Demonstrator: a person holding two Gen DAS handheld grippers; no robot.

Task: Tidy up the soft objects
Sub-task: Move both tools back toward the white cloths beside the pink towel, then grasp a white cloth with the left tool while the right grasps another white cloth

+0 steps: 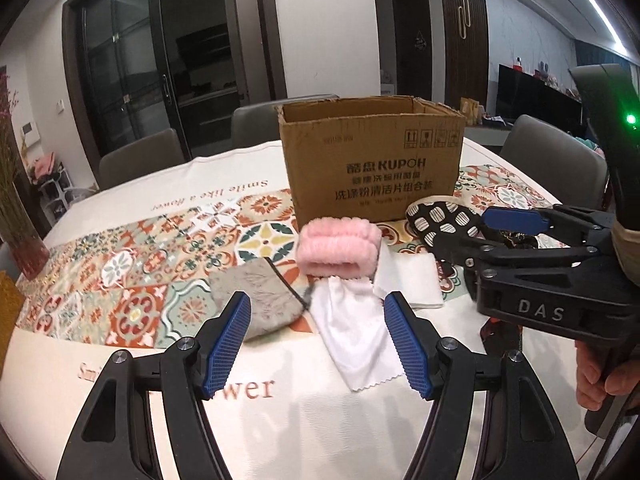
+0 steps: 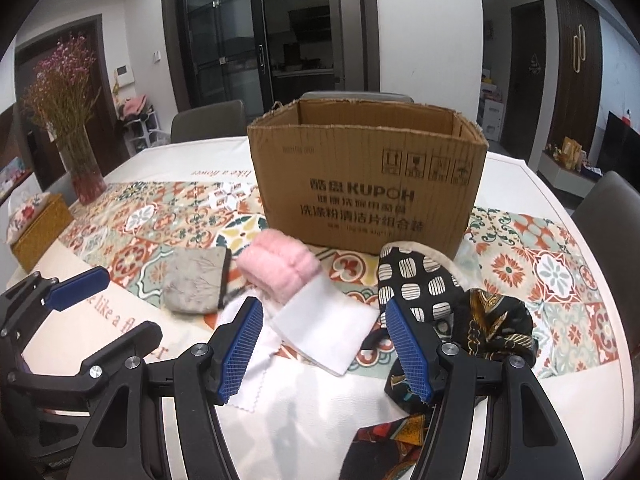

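An open cardboard box [image 1: 372,160] [image 2: 368,184] stands at the table's middle. In front of it lie a pink fluffy roll [image 1: 340,250] [image 2: 280,270], a grey pouch [image 1: 260,298] [image 2: 196,280], a white cloth [image 1: 356,332] [image 2: 256,364], a folded white cloth [image 1: 412,280] [image 2: 328,324], a black-and-white patterned piece [image 1: 440,216] [image 2: 416,280] and a dark patterned scarf [image 2: 496,328]. My left gripper [image 1: 318,344] is open and empty above the white cloth. My right gripper [image 2: 324,348] is open and empty above the folded white cloth; it also shows at the right in the left wrist view [image 1: 516,220].
The table carries a tiled-pattern cloth [image 2: 152,224]. A vase of dried flowers [image 2: 80,160] and a woven box [image 2: 40,228] stand at the left. Chairs [image 1: 136,160] [image 2: 608,216] ring the table.
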